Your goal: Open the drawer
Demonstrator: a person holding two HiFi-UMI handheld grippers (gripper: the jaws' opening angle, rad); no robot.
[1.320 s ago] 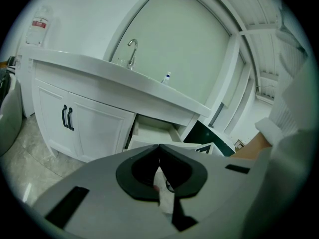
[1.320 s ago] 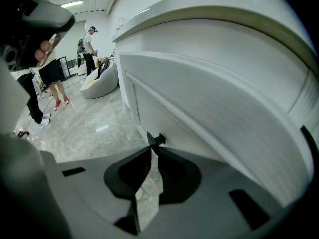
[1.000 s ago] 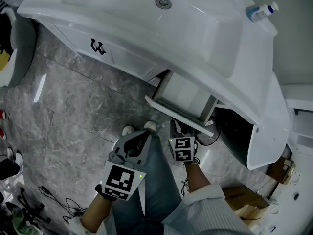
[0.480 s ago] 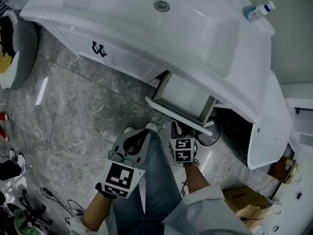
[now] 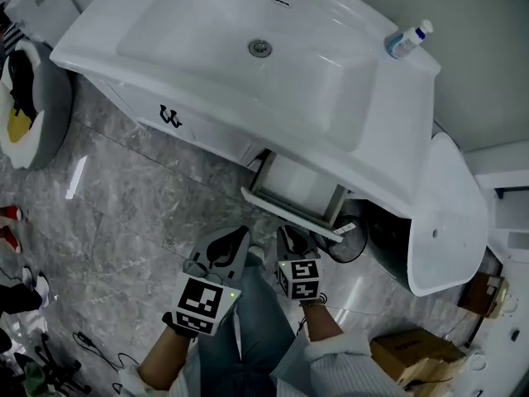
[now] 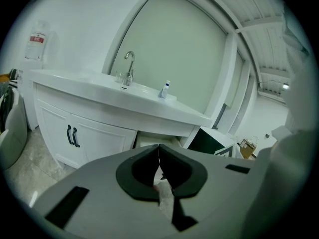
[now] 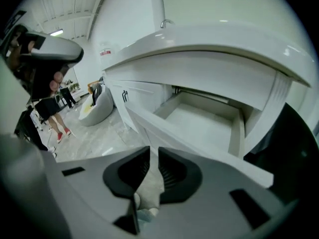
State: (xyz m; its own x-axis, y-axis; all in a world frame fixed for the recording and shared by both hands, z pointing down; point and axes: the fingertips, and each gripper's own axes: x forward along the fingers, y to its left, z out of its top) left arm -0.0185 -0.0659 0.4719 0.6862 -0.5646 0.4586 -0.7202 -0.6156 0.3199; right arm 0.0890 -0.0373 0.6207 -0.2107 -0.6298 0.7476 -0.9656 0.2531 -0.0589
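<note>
Nearest the person, the left tongs (image 5: 239, 236) were shut tip to tip with nothing in them. Just beside them the right tongs (image 5: 287, 236) showed a narrow gap between the pads and were equally empty. Both hung over the grey stone floor (image 5: 124, 188), close to the drawer (image 5: 285, 208) but not touching it.

The drawer already stood pulled well out from under the right part of the white basin surface (image 5: 388, 114). Its front panel faced the tongs and its pale inside looked bare. To its left was the cabinet door with two dark handles (image 5: 169, 118).

The drawer looked like a stiff, boxy thing riding on runners, and being empty it was probably light to move. Its glossy front looked slippery, and no handle could be made out on it. The top edge of the front panel, near its middle, seemed the best hold, so that the pull ran straight and did not jam it

Farthest off, a small bottle (image 5: 407, 40) stood at the surface's back corner
</note>
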